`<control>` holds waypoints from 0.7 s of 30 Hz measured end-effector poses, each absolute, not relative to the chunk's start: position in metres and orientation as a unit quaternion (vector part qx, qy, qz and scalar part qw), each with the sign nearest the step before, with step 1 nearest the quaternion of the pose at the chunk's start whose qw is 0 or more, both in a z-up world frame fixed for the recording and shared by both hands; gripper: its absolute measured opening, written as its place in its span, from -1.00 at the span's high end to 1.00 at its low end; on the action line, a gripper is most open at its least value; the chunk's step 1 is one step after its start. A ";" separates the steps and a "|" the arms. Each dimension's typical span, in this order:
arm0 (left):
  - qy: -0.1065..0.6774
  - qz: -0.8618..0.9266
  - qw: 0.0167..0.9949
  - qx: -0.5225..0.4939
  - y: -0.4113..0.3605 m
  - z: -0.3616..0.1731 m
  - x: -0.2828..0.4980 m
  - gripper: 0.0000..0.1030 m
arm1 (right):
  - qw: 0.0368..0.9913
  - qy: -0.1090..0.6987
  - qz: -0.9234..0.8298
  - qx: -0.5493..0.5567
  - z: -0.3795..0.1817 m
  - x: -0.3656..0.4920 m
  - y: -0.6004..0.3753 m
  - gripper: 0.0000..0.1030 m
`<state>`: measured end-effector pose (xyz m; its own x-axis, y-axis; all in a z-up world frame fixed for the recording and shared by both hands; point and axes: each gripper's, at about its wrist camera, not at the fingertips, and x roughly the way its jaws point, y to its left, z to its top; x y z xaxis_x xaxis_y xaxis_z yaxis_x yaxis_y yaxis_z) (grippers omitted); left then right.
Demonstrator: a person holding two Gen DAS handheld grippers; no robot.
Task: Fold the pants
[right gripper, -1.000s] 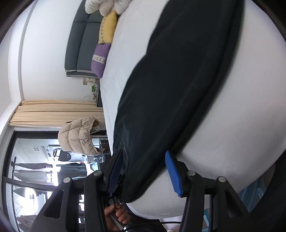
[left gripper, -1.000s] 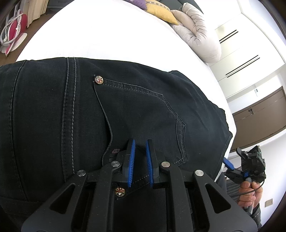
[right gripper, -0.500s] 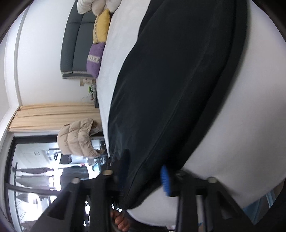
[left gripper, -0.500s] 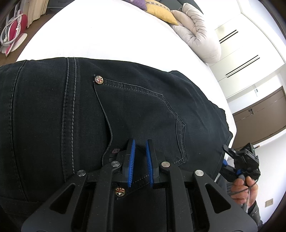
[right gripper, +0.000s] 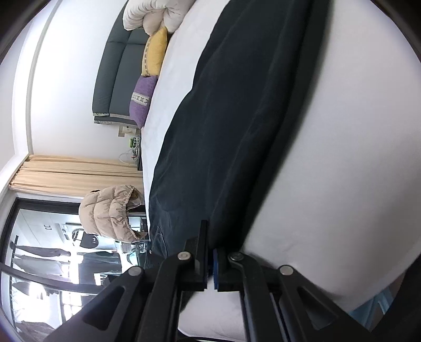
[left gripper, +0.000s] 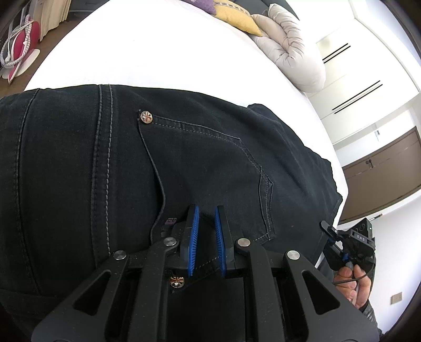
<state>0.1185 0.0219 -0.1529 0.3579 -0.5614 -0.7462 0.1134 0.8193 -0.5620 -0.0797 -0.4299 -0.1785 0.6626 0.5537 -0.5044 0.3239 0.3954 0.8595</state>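
Observation:
Black jeans (left gripper: 184,157) lie flat on a white bed (left gripper: 144,47), back pocket and copper rivets facing up. My left gripper (left gripper: 205,236) is shut on the denim at the waistband below the pocket, with cloth showing between its blue pads. In the right wrist view the jeans (right gripper: 236,118) stretch away as a long dark band over the bed (right gripper: 342,157). My right gripper (right gripper: 211,252) finishes closing, its jaws pressed together on the near edge of the cloth. In the left wrist view the right gripper (left gripper: 329,231) sits at the jeans' right corner, held by a hand (left gripper: 352,284).
A rolled beige duvet (left gripper: 289,44) and a yellow pillow (left gripper: 236,18) lie at the bed's far end, by a grey headboard (right gripper: 115,65). A red and white item (left gripper: 18,47) stands on the floor at left. A tan puffer jacket (right gripper: 110,213) hangs beyond the bed.
The right gripper's jaws went from wide apart around the jeans' edge to pressed together on it. In the left wrist view it edged in toward the corner. The left gripper stayed still.

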 end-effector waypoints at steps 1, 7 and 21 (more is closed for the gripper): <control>0.525 -0.212 0.796 -0.213 0.022 -0.153 0.119 0.76 | 0.732 0.402 0.078 0.544 -0.179 -0.081 -0.430 0.99; 0.523 -0.214 0.796 -0.214 0.023 -0.154 0.119 0.76 | 0.737 0.397 0.081 0.542 -0.178 -0.074 -0.433 1.00; 0.524 -0.212 0.795 -0.218 0.025 -0.152 0.117 0.75 | 0.737 0.322 -0.020 0.594 -0.173 -0.104 -0.526 0.93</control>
